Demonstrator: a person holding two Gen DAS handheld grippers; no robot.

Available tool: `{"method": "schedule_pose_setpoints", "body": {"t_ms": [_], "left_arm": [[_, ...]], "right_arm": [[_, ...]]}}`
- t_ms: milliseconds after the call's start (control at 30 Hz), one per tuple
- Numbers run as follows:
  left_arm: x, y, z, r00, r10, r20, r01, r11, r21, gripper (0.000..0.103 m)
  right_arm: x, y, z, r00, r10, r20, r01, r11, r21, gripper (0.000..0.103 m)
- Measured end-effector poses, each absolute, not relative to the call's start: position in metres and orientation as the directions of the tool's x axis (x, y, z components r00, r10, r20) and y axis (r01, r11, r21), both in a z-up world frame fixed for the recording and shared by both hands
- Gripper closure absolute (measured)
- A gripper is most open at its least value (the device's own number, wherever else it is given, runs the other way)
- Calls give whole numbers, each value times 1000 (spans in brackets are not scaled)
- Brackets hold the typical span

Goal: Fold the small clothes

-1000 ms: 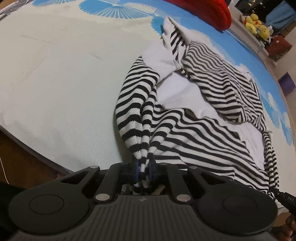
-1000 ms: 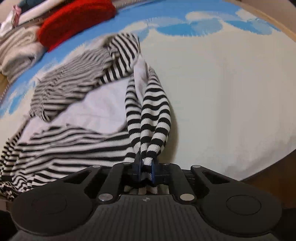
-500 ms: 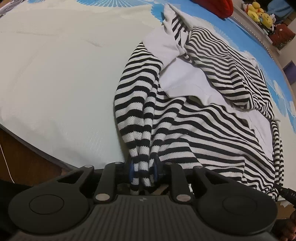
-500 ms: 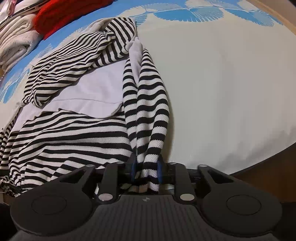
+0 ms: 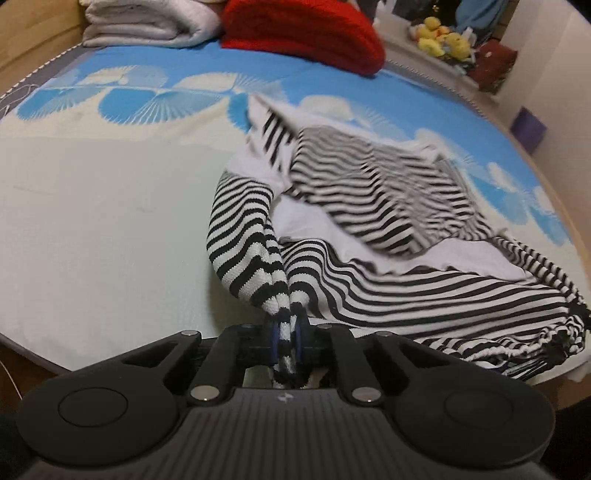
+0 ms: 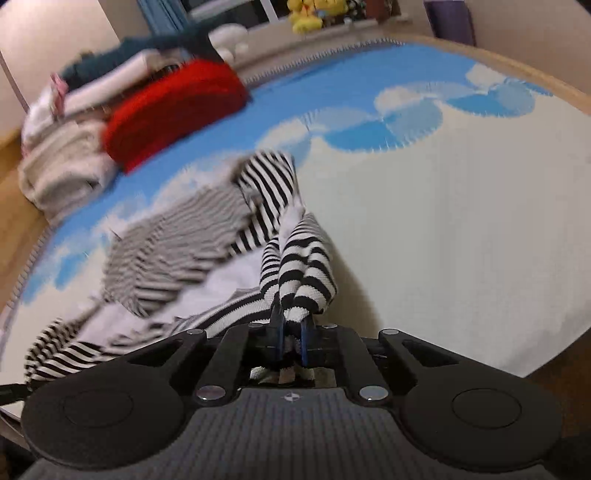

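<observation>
Left claw (image 5: 286, 341): jaws closing, pinching bunched edge of striped garment (image 5: 406, 280); cloth end disappears into claw body. Garment lies crumpled on bed (image 5: 92, 221), white inner side showing, far part motion-blurred, right hem partly cut off. Folded towels (image 5: 147, 22) and red knit (image 5: 303, 33) at far edge. Right claw (image 6: 291, 341): jaws closing, clamping another striped fold; garment's left part smeared by blur, shape unclear.

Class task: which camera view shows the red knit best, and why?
The left wrist view. There the red knit is sharp, its ribbed texture visible, at the far edge of the bed beside a folded white towel. The right wrist view shows the knit whole but motion-blurred.
</observation>
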State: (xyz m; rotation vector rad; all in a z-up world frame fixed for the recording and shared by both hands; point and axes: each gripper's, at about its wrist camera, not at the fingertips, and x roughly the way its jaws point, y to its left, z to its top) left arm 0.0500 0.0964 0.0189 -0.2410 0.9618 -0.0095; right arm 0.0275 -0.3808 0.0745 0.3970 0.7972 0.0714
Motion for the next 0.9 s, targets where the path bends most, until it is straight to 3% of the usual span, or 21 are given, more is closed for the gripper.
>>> {"method": "schedule_pose_setpoints", "body": {"t_ms": [400,533,700,767,900], "left_arm": [[-8,125,97,514,-361,-778,19,911,-411,95],[34,141,88,498,-384,-777,-34,887,-461,95],[151,162,52,478,-379,-793,-148,855,-498,94],[203,170,27,451,-404,-796,-196,825,-530,90],[244,205,-14,483,-387,-786,-369,724,-583,67]], "right_arm": [[-52,-438,146,693,336,-638,113,823,556,96],[-34,-436,149,701,361,-615,103,802,589,96],[74,-425,125,672,377,-638,103,805,585,96],[130,-421,107,639,383,-667,135,798,587,94],[209,-418,75,625,278,-730,235,824,515,85]]}}
